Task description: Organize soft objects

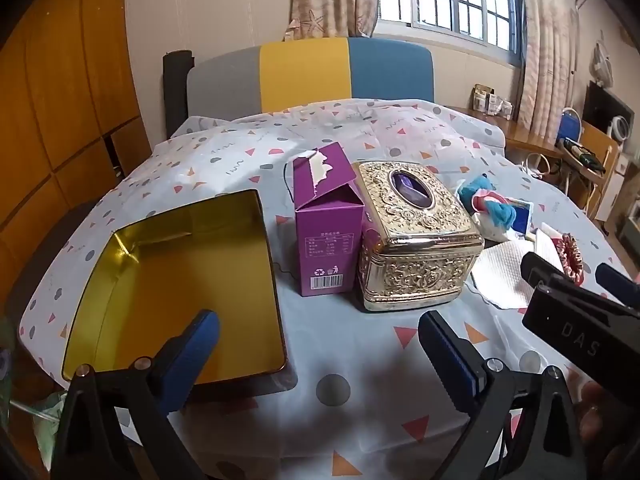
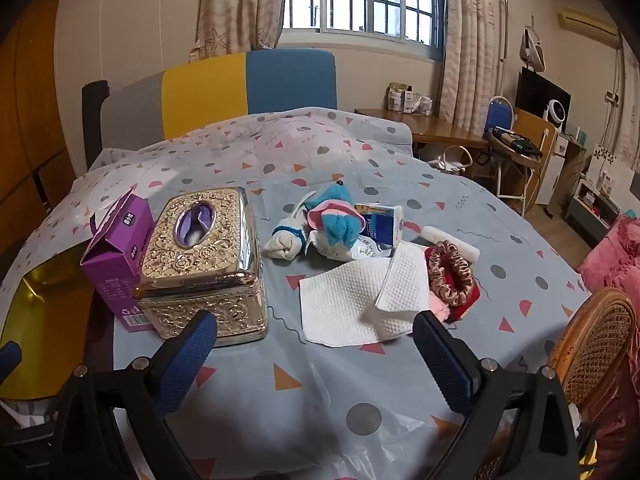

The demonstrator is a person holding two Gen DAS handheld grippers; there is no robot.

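Observation:
An open gold tin (image 1: 176,280) lies at the table's left, empty. Soft things lie in a heap at the right: a blue and pink plush toy (image 2: 334,220), a rolled white sock (image 2: 286,245), white paper towels (image 2: 352,300), a pink satin scrunchie (image 2: 452,276) and a tissue pack (image 2: 380,218). My left gripper (image 1: 316,344) is open and empty, just above the tin's near right corner. My right gripper (image 2: 316,348) is open and empty, just in front of the paper towels. It also shows in the left wrist view (image 1: 576,276).
An ornate gold tissue box (image 1: 412,236) and an open purple carton (image 1: 326,224) stand mid-table between tin and heap. A patterned plastic cloth (image 2: 360,420) covers the table. A wicker chair (image 2: 592,352) stands at the right, a striped chair back (image 1: 312,72) behind.

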